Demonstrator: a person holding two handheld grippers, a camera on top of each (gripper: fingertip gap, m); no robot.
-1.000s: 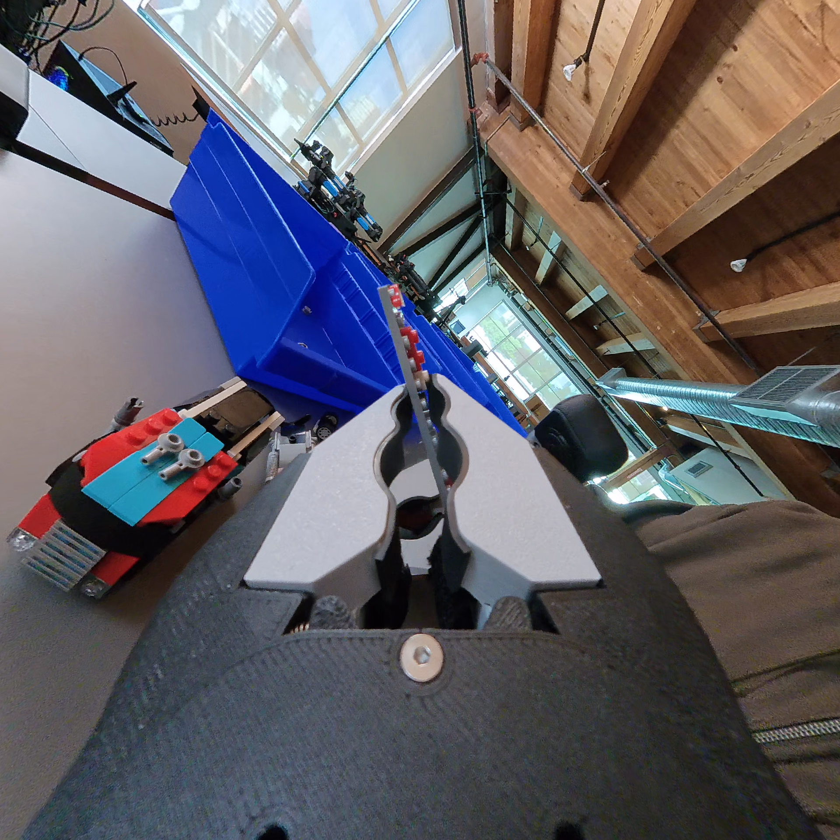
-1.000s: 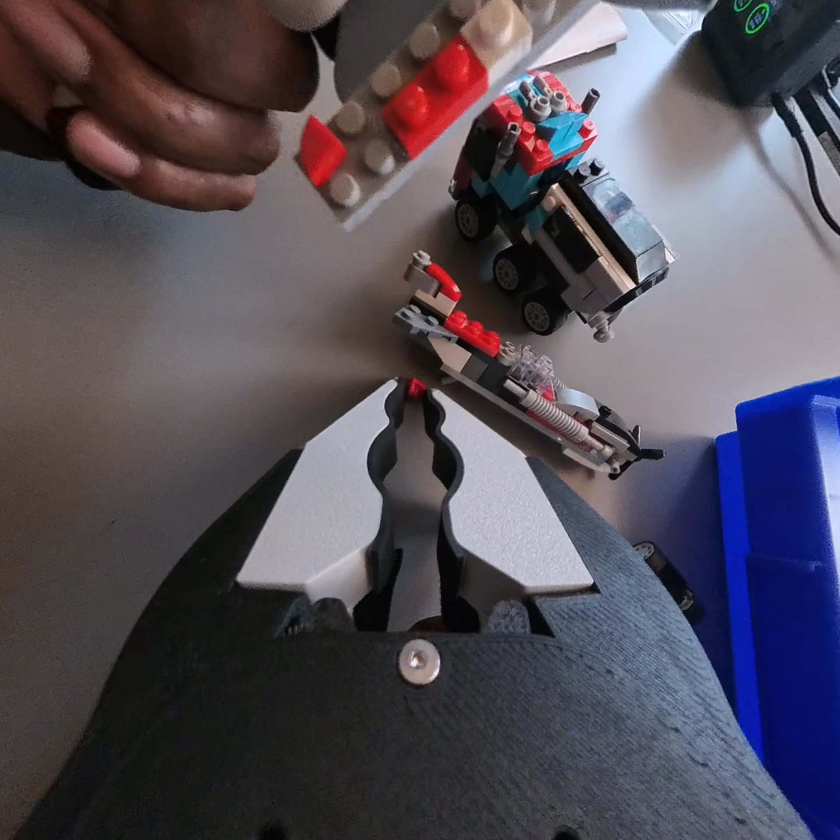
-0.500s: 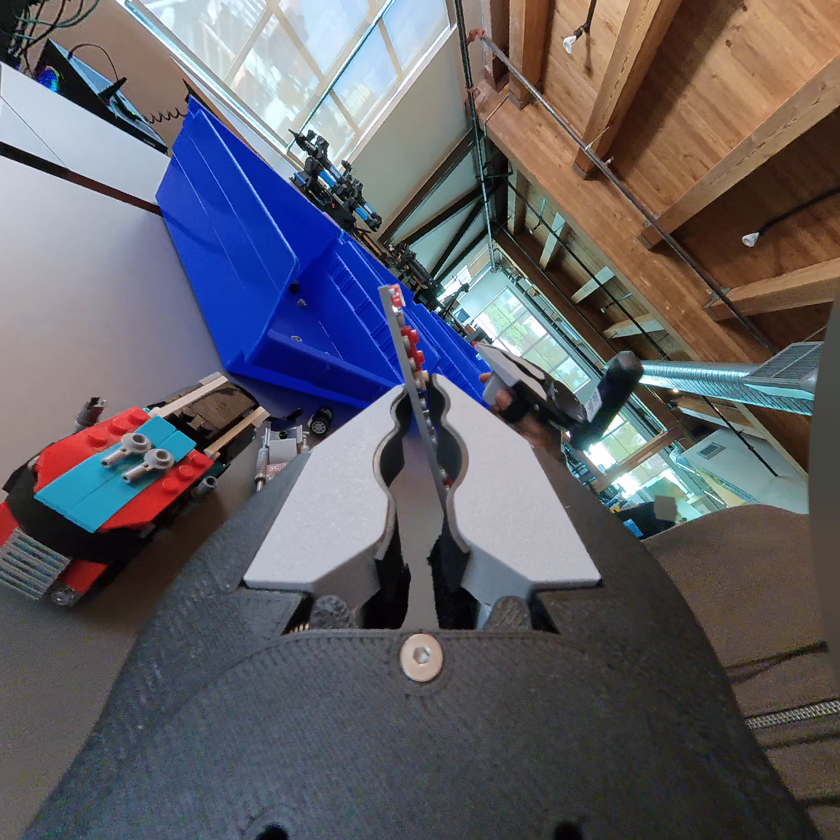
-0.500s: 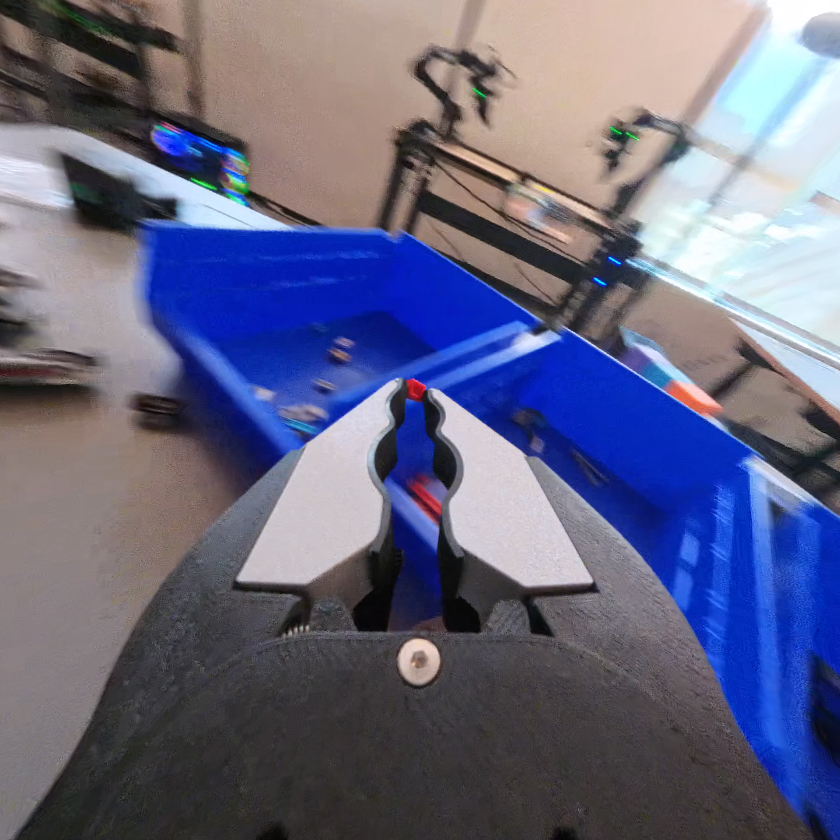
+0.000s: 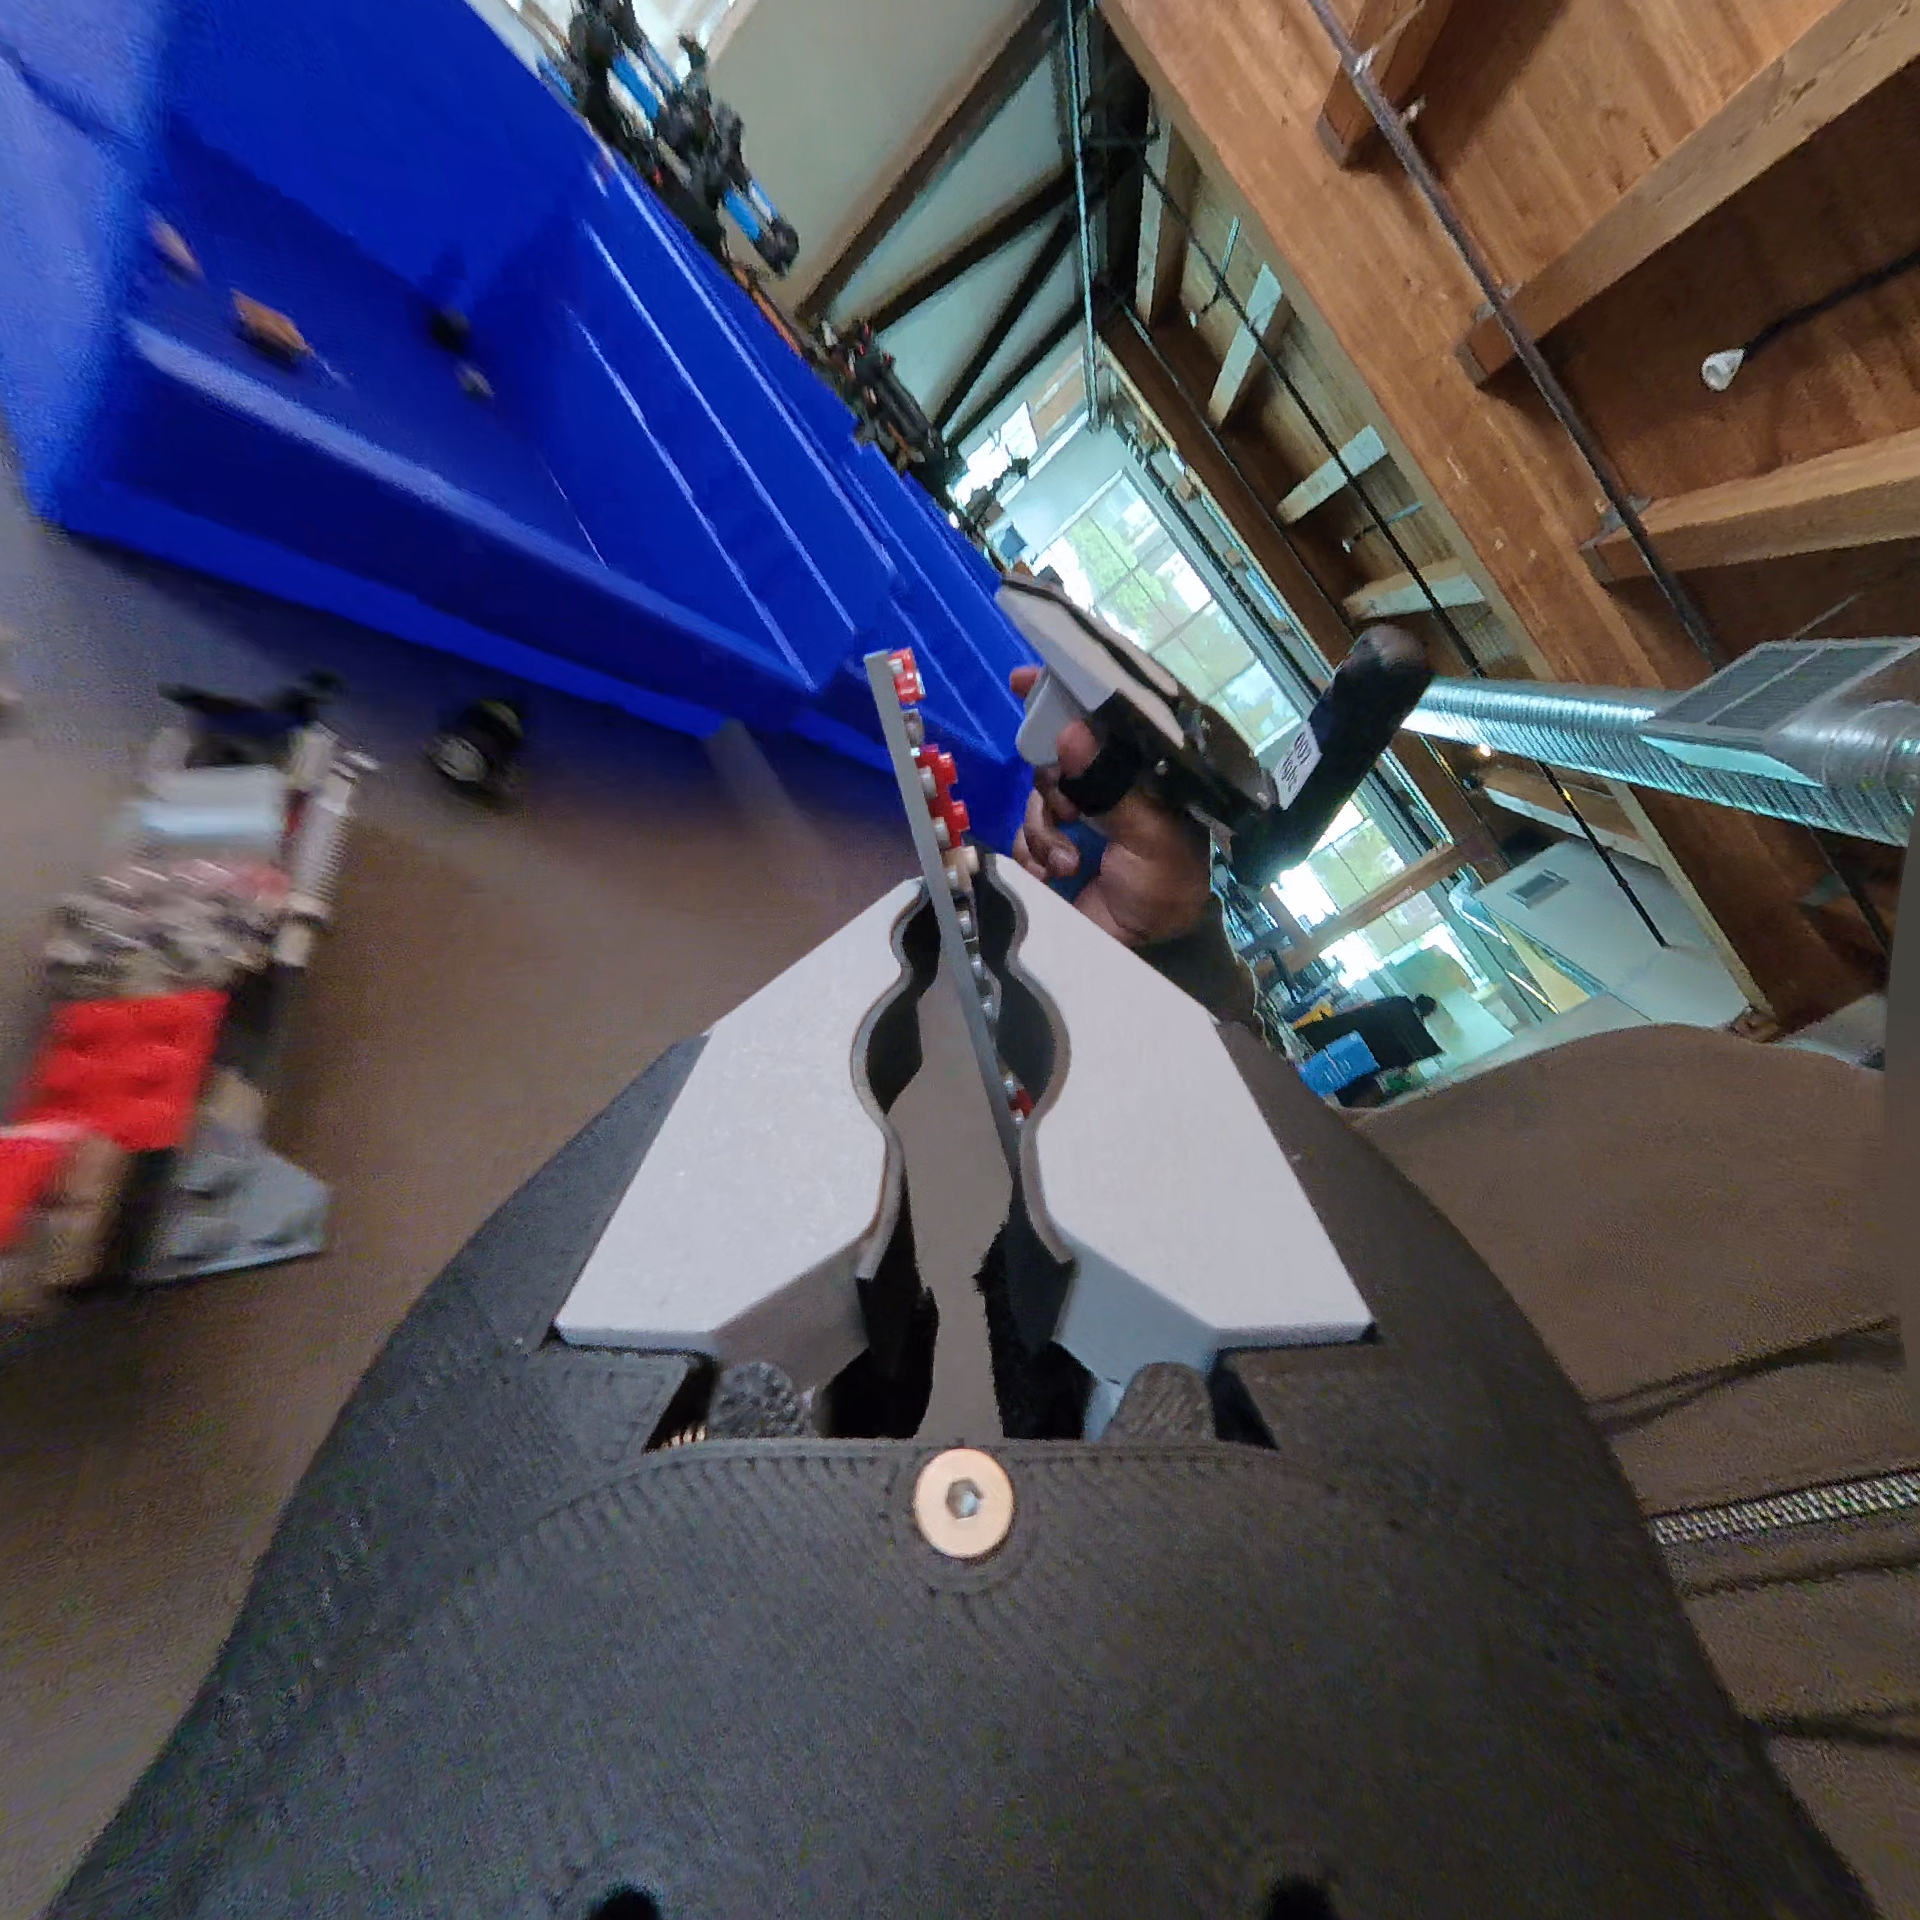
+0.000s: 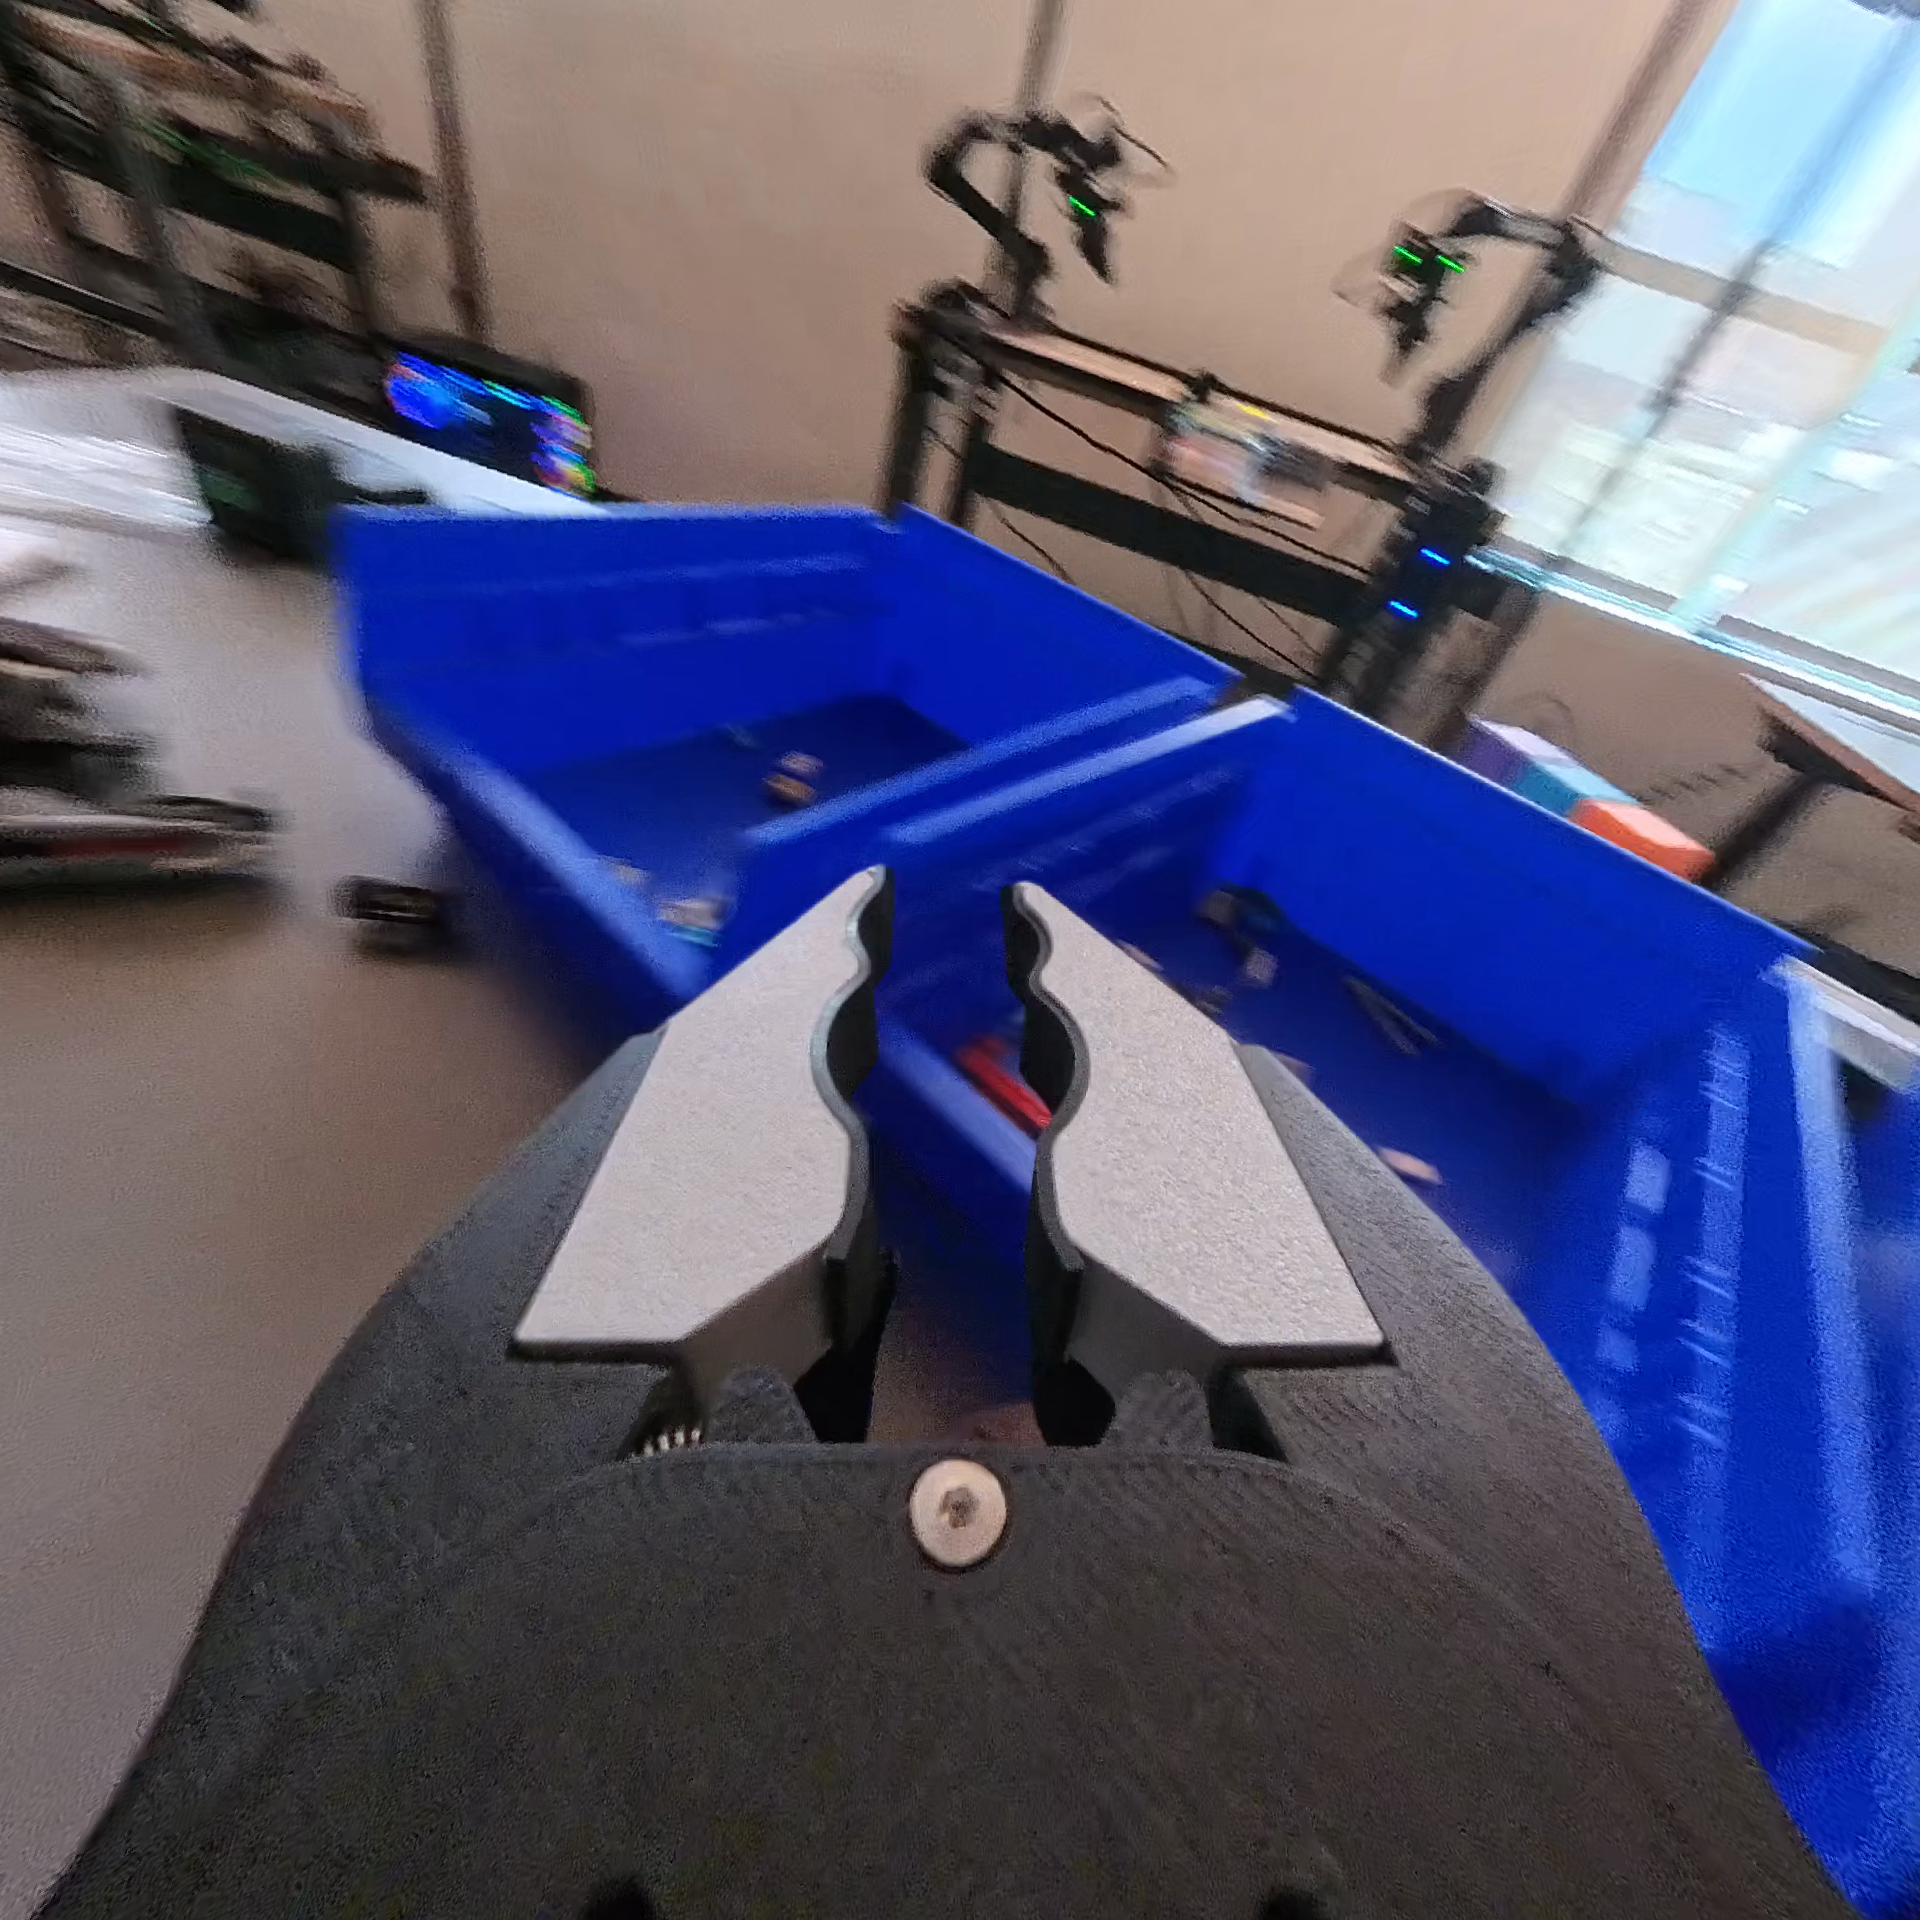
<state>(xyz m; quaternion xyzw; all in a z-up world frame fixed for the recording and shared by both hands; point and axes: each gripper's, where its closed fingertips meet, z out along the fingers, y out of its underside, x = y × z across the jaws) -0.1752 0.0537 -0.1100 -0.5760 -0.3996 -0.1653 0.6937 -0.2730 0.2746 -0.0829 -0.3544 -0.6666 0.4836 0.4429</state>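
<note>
plastic, light and stiff: a grey studded brick plate (image 5: 940, 831) stands edge-on, clamped in the left gripper (image 5: 961, 894), best held by its flat faces. right gripper (image 6: 945, 904) gapes empty above blue bins (image 6: 1455, 883).

Blue bins (image 6: 1455, 883) wall the table's (image 6: 260, 1091) far side; bare tabletop lies open before them.

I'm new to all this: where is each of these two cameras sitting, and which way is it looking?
Left wrist view: on the left tongs, looking along the table up to the ceiling; they grip a grey studded plate; a hand and sleeve show.
Right wrist view: on the right tongs, open and bare, facing blue bins.
Shared: the blue bins and table.
</note>
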